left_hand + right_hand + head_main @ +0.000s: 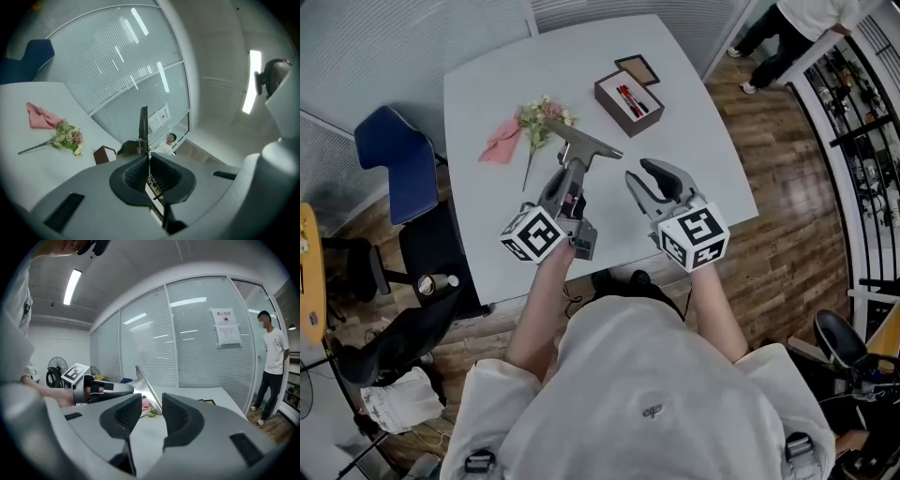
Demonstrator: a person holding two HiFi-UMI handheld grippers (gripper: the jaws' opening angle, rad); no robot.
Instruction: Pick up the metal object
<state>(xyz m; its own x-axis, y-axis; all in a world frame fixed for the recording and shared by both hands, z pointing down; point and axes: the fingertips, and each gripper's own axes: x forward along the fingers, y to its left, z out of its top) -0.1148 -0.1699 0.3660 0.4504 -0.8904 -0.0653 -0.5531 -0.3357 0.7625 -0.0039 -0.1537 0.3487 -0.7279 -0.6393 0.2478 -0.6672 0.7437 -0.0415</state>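
**Head view:** the left gripper [570, 178] reaches out over the middle of the white desk [478, 103]. Its fingers are closed on the handle of the metal object [586, 147], a flat T-shaped piece with its broad blade across the far end. The right gripper [647, 180] is just beside it, toward the desk's right edge, with its fingers spread and nothing in them. A bunch of flowers [542, 119] and a pink cloth [500, 142] lie touching each other toward the far left corner. An open brown box [628, 101] with pens in it stands toward the far right corner, and a small framed lid [637, 68] lies just behind it. A blue chair [397, 155] stands off the left edge. A person [792, 28] stands on the wooden floor beyond the far right corner.

**Left gripper view:** the fingers [131, 174] are pressed together on the metal object [144, 123]. It is seen edge-on as a thin dark strip rising upright from the pads, clear of the desk. The flowers [68, 138] and cloth [40, 116] lie on the desk at left, and the box [104, 153] shows just left of the fingers.

**Right gripper view:** the fingers [123, 414] stand apart and the gap between them is empty. Beyond them, the left gripper [130, 389] holds the metal object [143, 385] tilted above the desk. The person [274, 357] stands by the glass wall at right
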